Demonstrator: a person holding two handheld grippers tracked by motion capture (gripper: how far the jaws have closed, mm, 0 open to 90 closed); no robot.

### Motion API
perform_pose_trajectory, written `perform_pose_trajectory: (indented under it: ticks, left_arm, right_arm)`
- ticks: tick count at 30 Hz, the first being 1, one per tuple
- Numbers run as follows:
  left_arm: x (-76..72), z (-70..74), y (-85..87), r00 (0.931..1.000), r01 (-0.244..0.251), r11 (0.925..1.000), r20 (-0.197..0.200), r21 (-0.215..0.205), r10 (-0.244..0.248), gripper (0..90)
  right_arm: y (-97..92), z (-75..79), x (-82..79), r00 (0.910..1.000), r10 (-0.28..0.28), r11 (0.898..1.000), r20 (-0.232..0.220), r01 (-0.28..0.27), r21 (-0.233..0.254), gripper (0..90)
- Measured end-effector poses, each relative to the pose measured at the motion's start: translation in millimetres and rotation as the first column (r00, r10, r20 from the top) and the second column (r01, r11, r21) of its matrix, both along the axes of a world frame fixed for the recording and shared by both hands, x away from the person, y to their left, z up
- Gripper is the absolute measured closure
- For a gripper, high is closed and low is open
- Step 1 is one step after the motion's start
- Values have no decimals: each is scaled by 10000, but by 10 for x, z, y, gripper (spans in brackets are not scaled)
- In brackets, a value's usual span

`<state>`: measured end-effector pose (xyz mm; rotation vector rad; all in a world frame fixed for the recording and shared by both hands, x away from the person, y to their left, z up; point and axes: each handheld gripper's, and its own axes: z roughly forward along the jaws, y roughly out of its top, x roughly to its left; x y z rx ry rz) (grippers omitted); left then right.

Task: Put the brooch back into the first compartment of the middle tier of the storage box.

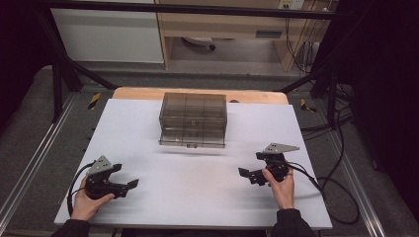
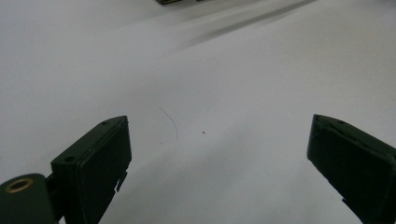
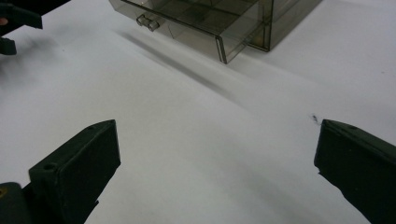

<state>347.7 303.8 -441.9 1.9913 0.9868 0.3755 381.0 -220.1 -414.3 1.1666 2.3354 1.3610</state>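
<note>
Left gripper (image 1: 129, 186): lower left of the high view, held in the person's left hand (image 1: 85, 202) low over the table; in the left gripper view (image 2: 219, 158) its jaws stand wide apart with nothing between them, only bare white surface.
Right gripper (image 1: 245, 174): lower right of the high view, gripped by the right hand (image 1: 282, 186); in the right gripper view (image 3: 217, 163) the jaws are spread wide and empty, a small dark speck on the table near the right-hand one.
Table (image 1: 197, 192): white top, the two grippers well apart on its near half, a wooden strip showing along its far edge.
Drawer box (image 1: 193, 119): smoky clear plastic, upper centre of the high view, well beyond both grippers; its lowest drawer (image 3: 187, 21) is pulled partly out towards the person, a small clear handle (image 3: 147, 21) on its front.
Background: grey floor, black frame posts, cables at right.
</note>
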Motion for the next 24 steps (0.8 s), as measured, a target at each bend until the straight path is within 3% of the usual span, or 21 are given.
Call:
perform_pose_trajectory:
  ticks: [8, 24]
  left_arm:
    - [-1, 1, -1, 10000, 12, 10000, -2, 25, -12, 65]
    - [0, -3, -13, 10000, 74, 9999, -13, 127, -74, 65]
  right_arm:
    - [-197, -134, -114, 9999, -90, 10000, 98, 90, 8, 12]
    - [-483, -312, -263, 9998, -137, 9999, -129, 137, -11, 10]
